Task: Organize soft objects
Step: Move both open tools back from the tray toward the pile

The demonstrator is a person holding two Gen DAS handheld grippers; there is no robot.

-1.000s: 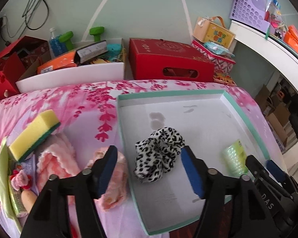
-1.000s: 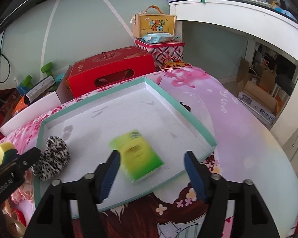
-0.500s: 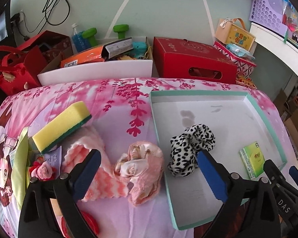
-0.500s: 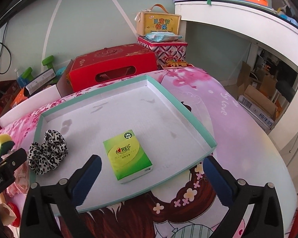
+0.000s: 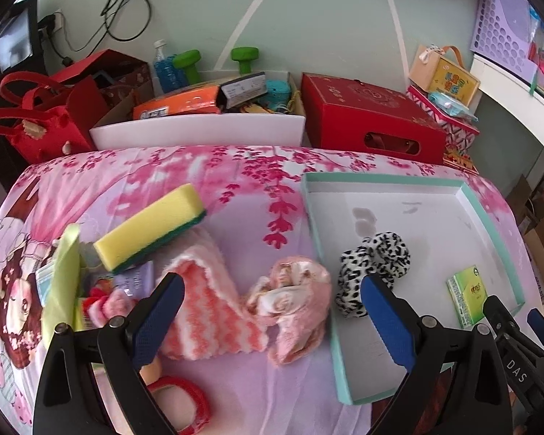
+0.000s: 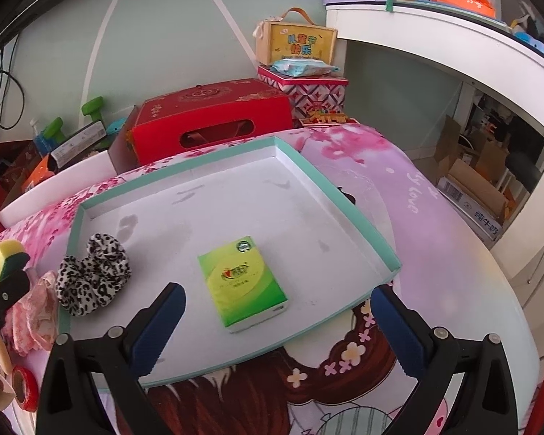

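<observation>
1. While both claws stand wide apart with nothing between their pads, the soft things lie split between the tray [image 5: 489, 214] and the pink flowered cloth [image 5: 185, 166].
2. Left gripper [image 5: 270, 311] – its blue pads are spread wide and hang above the cloth, clamped on nothing; a crumpled pink cloth bundle [image 5: 293, 301] shows in the gap between them.
3. Right gripper [image 6: 277, 322] – also spread wide and empty, poised over the near edge of the tray, with the green tissue pack [image 6: 243, 282] showing just beyond the gap.
4. Inside the white tray with the teal rim lie two things, well apart: a leopard-print scrunchie [image 6: 92, 273] near the left wall and the green tissue pack nearer the middle of the near side.
5. Just outside the tray's left wall, on the cloth, sits the pink bundle; beside it lies a pink-and-white striped fluffy cloth [image 5: 210, 311].
6. Farther left, a yellow sponge with a green scrub side [image 5: 148, 228] lies tilted on a heap of small items, among them a small red and pink fuzzy piece [image 5: 105, 302].
7. Near the bottom edge of the left view lies a red ring [image 5: 185, 406], partly hidden by the gripper's arm.
8. Behind the cloth stand a red box [image 5: 370, 119], a white bin [image 5: 199, 132] filled with oddments, and a red bag [image 5: 40, 123].
</observation>
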